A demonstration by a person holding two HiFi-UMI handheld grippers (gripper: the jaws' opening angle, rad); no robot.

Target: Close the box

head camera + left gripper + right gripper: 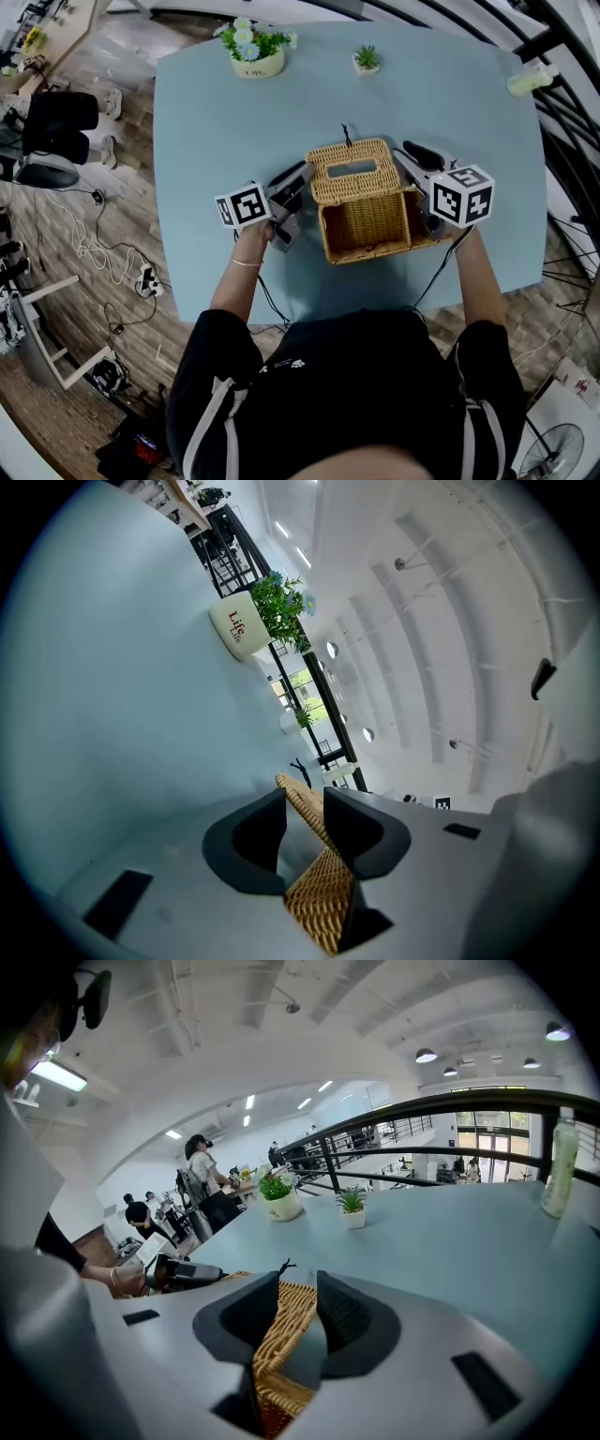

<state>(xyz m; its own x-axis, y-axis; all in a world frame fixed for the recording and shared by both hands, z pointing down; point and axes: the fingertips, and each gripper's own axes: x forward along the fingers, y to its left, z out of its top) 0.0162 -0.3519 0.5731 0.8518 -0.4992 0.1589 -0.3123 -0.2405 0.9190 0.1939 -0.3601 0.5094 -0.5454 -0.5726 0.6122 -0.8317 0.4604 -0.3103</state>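
An open wicker box (366,225) stands on the blue table (225,141), its lid (352,169) tipped back at the far side, with a black cord on top. My left gripper (298,180) is at the box's left side. In the left gripper view its jaws (305,822) straddle a wicker edge (319,892), which touches one pad and leaves a gap at the other. My right gripper (412,169) is at the box's right side. Its jaws (298,1312) straddle the wicker rim (272,1335), with bare table showing beside one pad.
A white pot of flowers (255,52) and a small potted plant (367,60) stand at the table's far edge. A pale bottle (531,79) is at the far right corner. Several people stand beyond the table in the right gripper view. Cables lie on the floor at left.
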